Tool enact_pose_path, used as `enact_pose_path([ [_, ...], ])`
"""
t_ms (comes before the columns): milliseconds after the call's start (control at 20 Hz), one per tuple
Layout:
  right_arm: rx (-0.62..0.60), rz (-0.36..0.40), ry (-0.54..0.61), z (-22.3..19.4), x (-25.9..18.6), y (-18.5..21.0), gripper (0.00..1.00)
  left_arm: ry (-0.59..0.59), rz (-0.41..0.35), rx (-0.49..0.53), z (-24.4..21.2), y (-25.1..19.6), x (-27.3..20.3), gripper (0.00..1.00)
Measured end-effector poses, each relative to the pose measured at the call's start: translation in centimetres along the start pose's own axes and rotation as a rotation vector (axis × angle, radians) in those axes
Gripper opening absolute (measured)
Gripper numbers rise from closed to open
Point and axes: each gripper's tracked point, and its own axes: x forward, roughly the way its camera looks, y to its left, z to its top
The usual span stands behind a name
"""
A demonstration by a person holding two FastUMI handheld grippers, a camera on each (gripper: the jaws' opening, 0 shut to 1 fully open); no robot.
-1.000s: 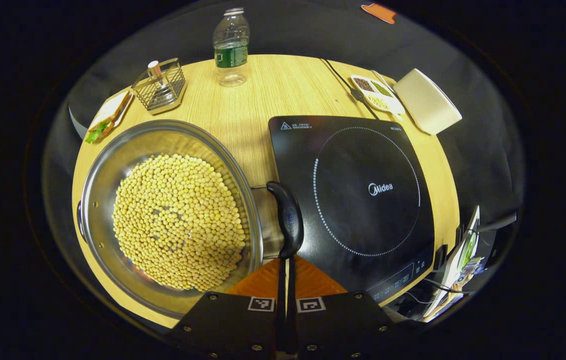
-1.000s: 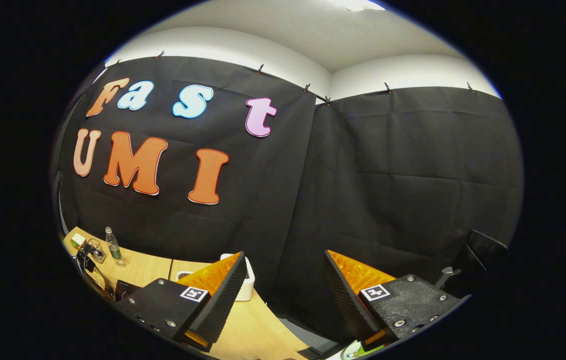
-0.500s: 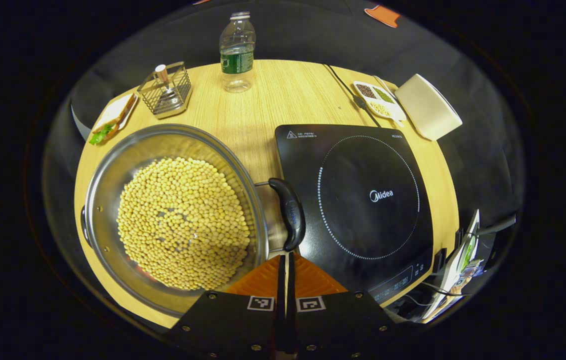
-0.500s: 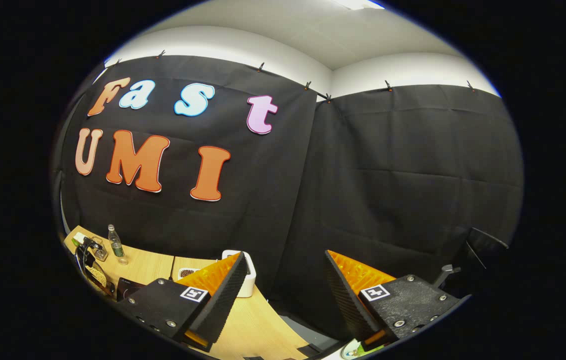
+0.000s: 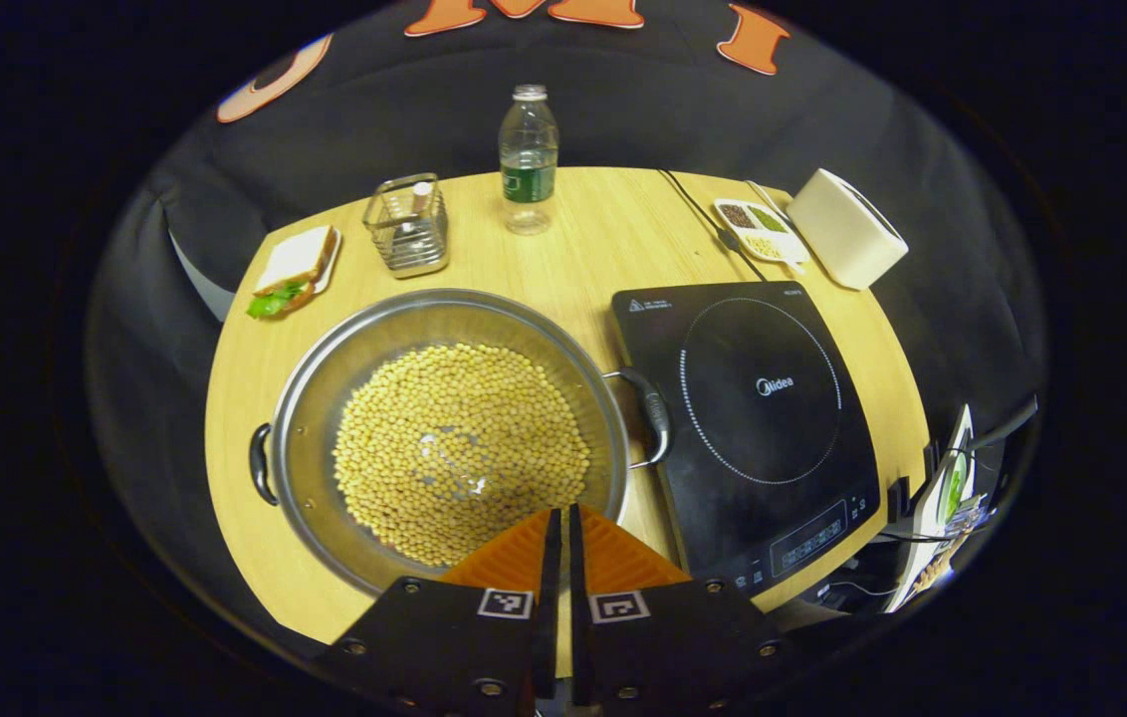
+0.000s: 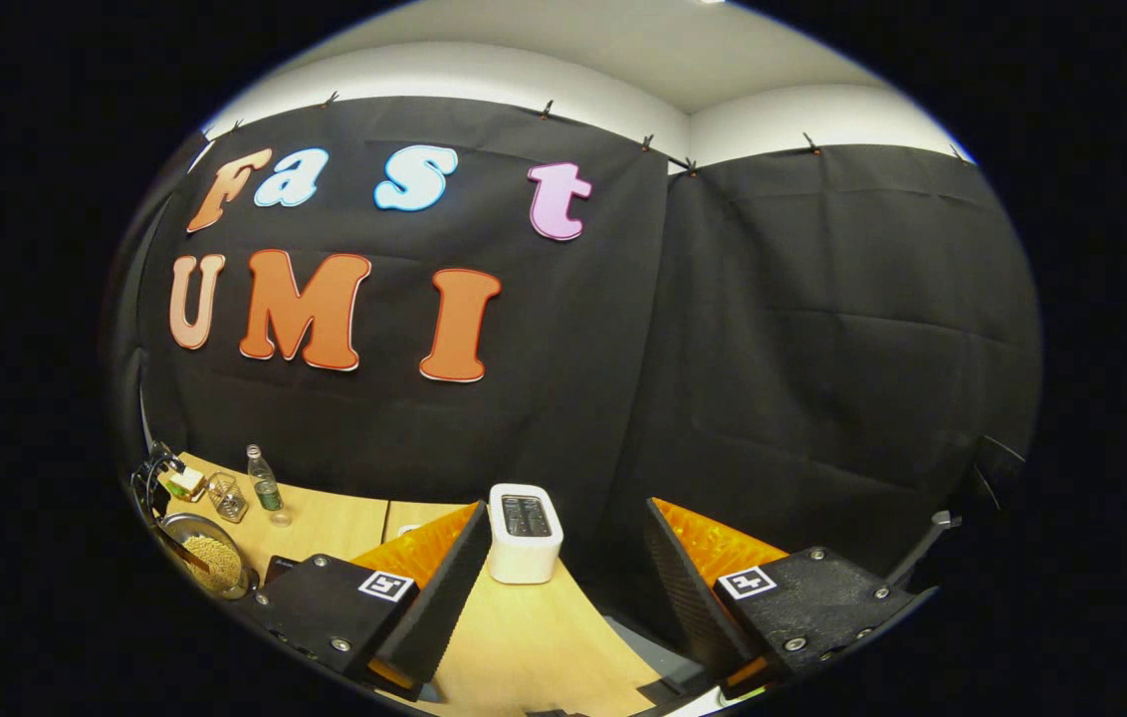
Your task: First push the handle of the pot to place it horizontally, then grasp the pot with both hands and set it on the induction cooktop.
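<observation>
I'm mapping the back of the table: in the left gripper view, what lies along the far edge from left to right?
Sandwich plate → wire basket → water bottle → divided dish of seeds → white toaster.
</observation>
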Motion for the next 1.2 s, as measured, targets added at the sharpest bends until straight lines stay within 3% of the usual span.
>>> enact_pose_path([
  [150,-0.023,0.045,0.017,-0.1,0.5,2.8,0.95,-0.029,0.036,-0.019,0.0,3.0,-0.8,0.36],
  [200,-0.03,0.053,0.02,0.1,0.6,3.6,0.95,-0.034,0.039,-0.029,0.1,3.8,-0.9,0.53],
  [300,-0.036,0.067,0.025,0.2,0.7,4.9,0.95,-0.051,0.049,-0.037,0.1,5.6,-1.3,0.77],
  [550,-0.047,0.08,0.05,-0.2,0.5,8.2,0.95,-0.12,0.105,0.008,1.3,10.7,-2.1,0.8],
  [800,-0.05,0.13,0.106,-2.5,0.0,14.1,0.95,-0.129,0.084,-0.019,1.1,14.1,-1.6,0.8],
  [1200,-0.056,0.342,0.269,-8.9,-1.6,27.9,0.94,-0.165,0.033,0.006,1.3,17.1,-1.2,0.8],
])
